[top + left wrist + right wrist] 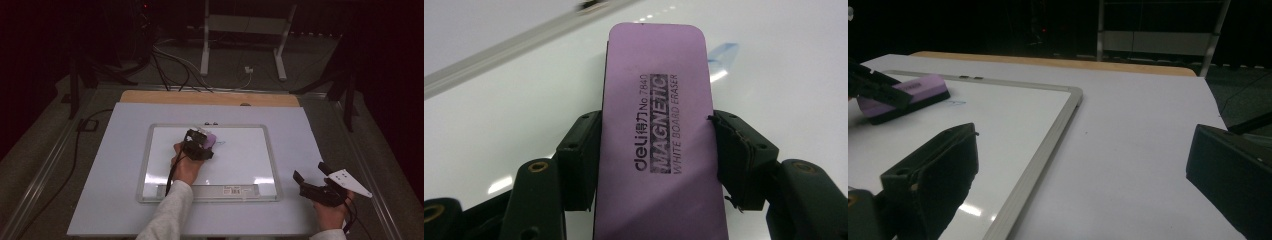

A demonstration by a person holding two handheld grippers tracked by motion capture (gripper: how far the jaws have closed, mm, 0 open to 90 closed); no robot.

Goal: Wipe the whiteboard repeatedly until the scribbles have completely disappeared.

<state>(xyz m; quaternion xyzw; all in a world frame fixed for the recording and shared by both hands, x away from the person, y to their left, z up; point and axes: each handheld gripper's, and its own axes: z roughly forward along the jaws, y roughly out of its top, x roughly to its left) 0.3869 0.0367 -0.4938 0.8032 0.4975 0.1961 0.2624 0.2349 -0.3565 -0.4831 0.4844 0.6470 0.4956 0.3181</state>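
A purple magnetic whiteboard eraser (659, 130) lies flat on the whiteboard (240, 165), and my left gripper (202, 142) is shut on its two long sides near the board's upper middle. Just beyond the eraser a faint blue mark (724, 50) remains on the board. In the right gripper view the eraser (905, 95) shows at the left with the blue mark (957, 103) beside it. My right gripper (311, 175) hovers over the white table top to the right of the board, its jaws wide apart with nothing between them.
The whiteboard has a silver frame (1048, 140) and a tray strip (210, 191) along its near edge. It rests on a white table top (100, 180) with a wooden strip (210, 97) at the back. Cables (170, 65) and a white stand (245, 30) are on the floor behind.
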